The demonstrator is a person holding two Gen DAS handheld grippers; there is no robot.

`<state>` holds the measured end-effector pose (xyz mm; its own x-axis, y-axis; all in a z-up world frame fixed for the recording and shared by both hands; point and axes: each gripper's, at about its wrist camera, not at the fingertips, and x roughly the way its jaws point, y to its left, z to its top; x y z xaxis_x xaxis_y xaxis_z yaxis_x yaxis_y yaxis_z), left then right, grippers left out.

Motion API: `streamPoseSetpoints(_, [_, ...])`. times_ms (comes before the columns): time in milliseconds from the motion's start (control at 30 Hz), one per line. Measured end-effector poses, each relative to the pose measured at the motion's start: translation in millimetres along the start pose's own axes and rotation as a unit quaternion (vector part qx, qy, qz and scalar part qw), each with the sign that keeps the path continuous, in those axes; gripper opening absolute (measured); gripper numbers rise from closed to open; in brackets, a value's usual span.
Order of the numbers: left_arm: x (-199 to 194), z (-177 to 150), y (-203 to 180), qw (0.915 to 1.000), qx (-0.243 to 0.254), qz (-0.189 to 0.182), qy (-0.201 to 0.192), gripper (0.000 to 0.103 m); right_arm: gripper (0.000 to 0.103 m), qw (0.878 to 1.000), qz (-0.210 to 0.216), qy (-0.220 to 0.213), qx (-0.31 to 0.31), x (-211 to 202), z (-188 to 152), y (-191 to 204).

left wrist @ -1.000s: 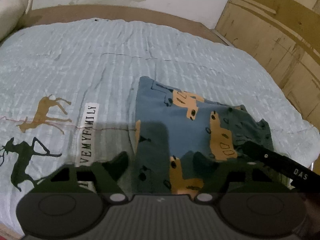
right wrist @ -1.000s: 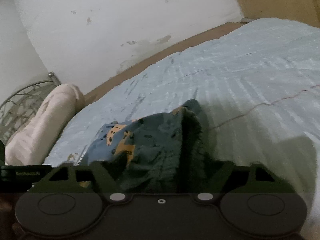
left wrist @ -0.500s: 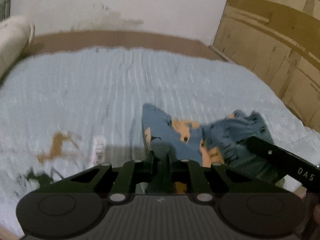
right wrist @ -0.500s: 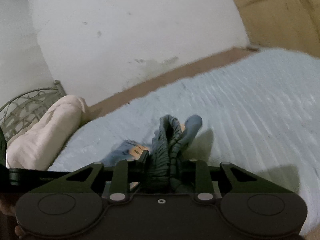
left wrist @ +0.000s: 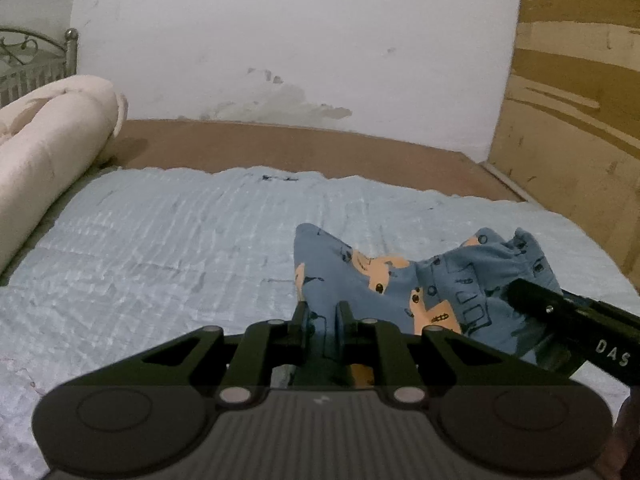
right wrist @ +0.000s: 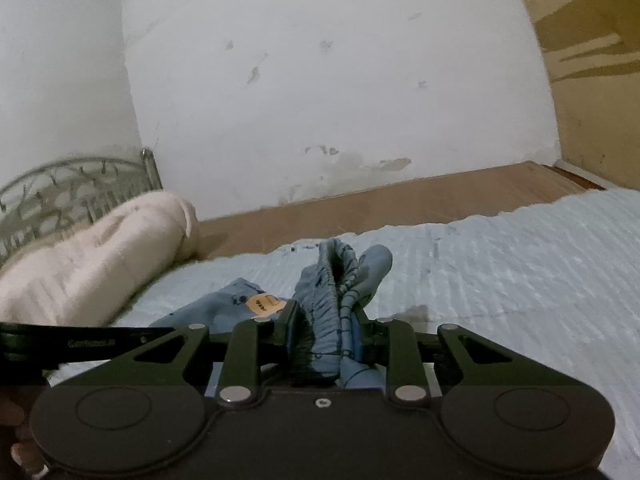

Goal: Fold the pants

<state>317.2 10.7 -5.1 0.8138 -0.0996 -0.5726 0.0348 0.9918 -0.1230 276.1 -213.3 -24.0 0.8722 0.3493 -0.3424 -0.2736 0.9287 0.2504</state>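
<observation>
The pants (left wrist: 404,280) are blue with orange vehicle prints and hang lifted above a light blue quilt (left wrist: 168,240). My left gripper (left wrist: 323,314) is shut on one edge of the pants, the cloth pinched between its fingers. In the right wrist view my right gripper (right wrist: 325,316) is shut on the gathered elastic waistband of the pants (right wrist: 332,280), which bunches up between the pads. The right gripper's black body (left wrist: 568,320) shows at the right of the left wrist view, and the left gripper's body (right wrist: 80,340) crosses the lower left of the right wrist view.
A rolled cream duvet (left wrist: 48,148) lies at the left end of the bed, before a metal headboard (right wrist: 60,184). Brown bed base (left wrist: 320,144) runs along a stained white wall (left wrist: 300,40). Wooden panelling (left wrist: 580,100) stands to the right.
Both grippers closed on the pants, which lay flat on the quilt, and lifted them; the cloth now hangs bunched between them and both views tilt up toward the wall.
</observation>
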Motion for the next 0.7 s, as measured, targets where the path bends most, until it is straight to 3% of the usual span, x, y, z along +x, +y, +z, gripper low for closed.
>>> streamPoseSetpoints(267, [30, -34, 1, 0.9984, 0.011, 0.031, 0.045, 0.018, 0.030, 0.998, -0.036, 0.046, -0.012, 38, -36, -3])
streamPoseSetpoints(367, [30, -33, 4, 0.9980, 0.005, 0.037, 0.050, 0.028, 0.037, 0.997, -0.050, 0.054, -0.002, 38, -42, -10])
streamPoseSetpoints(400, [29, -32, 4, 0.9981, 0.006, 0.037, 0.050, 0.037, 0.039, 0.997, -0.053, 0.057, 0.003, 38, -43, -13])
streamPoseSetpoints(433, [27, -31, 4, 0.9982, 0.007, 0.037, 0.047, 0.049, 0.046, 0.997, -0.056, 0.057, 0.005, 36, -43, -14])
streamPoseSetpoints(533, [17, -28, 4, 0.9984, 0.010, 0.042, 0.035, 0.060, 0.072, 0.997, -0.062, 0.049, 0.004, 29, -40, -15])
streamPoseSetpoints(700, [-7, -17, 5, 0.9991, 0.002, 0.037, 0.021, 0.076, 0.089, 0.998, -0.061, 0.027, 0.004, 7, -34, -11])
